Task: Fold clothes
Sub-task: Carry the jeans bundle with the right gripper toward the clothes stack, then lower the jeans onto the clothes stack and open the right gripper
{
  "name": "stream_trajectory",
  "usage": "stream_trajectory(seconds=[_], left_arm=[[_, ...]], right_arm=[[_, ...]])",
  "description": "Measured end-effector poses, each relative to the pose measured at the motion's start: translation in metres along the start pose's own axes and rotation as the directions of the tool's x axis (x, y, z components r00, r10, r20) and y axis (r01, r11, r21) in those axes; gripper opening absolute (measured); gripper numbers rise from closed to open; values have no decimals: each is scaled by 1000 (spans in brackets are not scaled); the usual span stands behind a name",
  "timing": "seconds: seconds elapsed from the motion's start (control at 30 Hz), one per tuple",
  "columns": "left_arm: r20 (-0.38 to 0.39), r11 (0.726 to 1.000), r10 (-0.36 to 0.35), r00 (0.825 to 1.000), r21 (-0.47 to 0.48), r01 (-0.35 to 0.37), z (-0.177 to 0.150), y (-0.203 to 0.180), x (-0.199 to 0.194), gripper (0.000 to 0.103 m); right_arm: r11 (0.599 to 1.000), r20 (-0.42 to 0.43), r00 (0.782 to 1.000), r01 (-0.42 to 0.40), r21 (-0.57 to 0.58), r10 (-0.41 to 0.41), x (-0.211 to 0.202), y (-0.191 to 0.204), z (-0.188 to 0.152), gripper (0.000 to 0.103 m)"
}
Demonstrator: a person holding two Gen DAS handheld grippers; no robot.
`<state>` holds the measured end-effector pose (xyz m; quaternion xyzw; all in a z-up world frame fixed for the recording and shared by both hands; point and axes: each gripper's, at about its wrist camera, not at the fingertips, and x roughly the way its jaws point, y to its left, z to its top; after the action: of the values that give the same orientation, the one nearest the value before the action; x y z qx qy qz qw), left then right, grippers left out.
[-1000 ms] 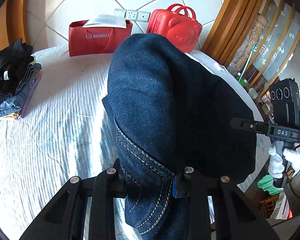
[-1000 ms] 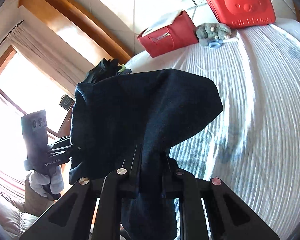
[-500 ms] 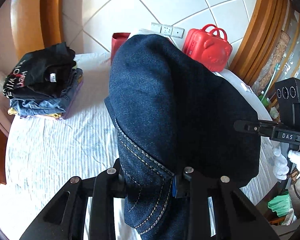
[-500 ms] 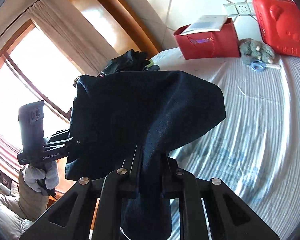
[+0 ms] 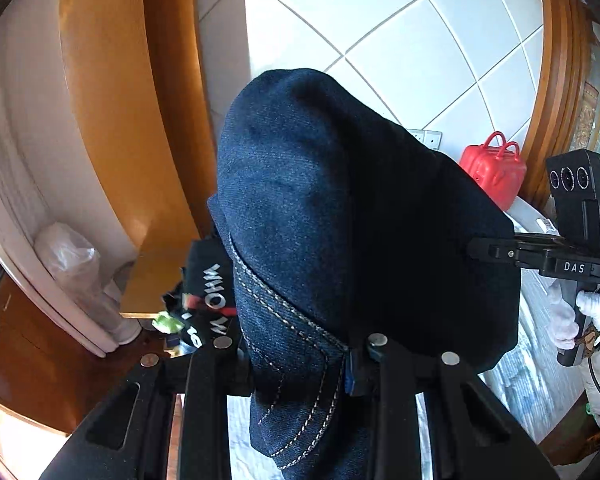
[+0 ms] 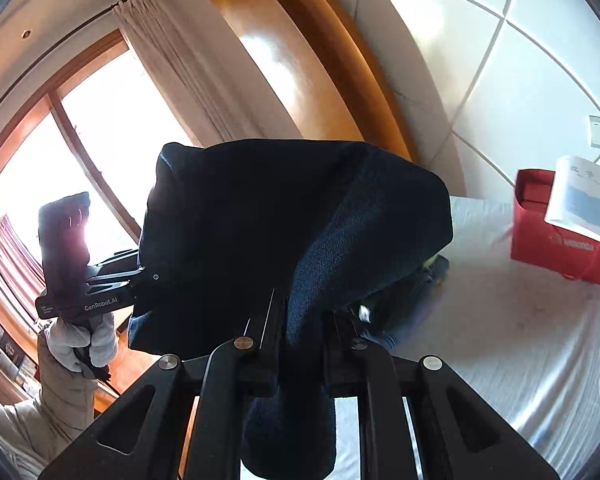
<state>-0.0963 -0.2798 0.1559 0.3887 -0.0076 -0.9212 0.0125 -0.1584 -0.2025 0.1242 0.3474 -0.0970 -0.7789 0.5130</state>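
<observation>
Left wrist: left gripper [image 5: 300, 364] clamped on stitched edge of dark jeans [image 5: 340, 220], bundle held aloft; stack of clothes [image 5: 208, 304] just behind, left.

Right wrist: right gripper [image 6: 300, 344] pinching the other end, white bed [image 6: 500, 340] below. Judgement: keep both ends level, tension even, lower squarely.

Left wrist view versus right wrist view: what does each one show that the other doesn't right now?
Only the left wrist view shows the red case and the black printed garment. Only the right wrist view shows the red paper bag, the window and the curtain. Both show the dark jeans, clamped by the left gripper and right gripper.
</observation>
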Motion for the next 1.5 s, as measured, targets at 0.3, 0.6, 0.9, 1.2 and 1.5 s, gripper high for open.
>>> stream_trajectory(seconds=[0.3,0.6,0.9,1.2,1.5], left_arm=[[-224,999,-10,975,-53,-2,37,139,145,37],[-237,976,215,947,30,-214,-73,149,239,85],[-116,958,286,951,24,-285,-94,146,212,87],[-36,968,204,978,-144,-207,-105,123,123,87],[-67,958,182,981,-212,-192,-117,31,72,87]], right_arm=[[976,-76,996,56,212,-41,150,-55,68,13],[916,-323,895,371,153,-308,269,-119,23,33],[899,-279,862,438,-9,-423,252,-92,38,66],[869,-178,851,480,-120,-494,199,-48,38,91],[885,-170,869,446,-134,-464,186,-12,-9,103]])
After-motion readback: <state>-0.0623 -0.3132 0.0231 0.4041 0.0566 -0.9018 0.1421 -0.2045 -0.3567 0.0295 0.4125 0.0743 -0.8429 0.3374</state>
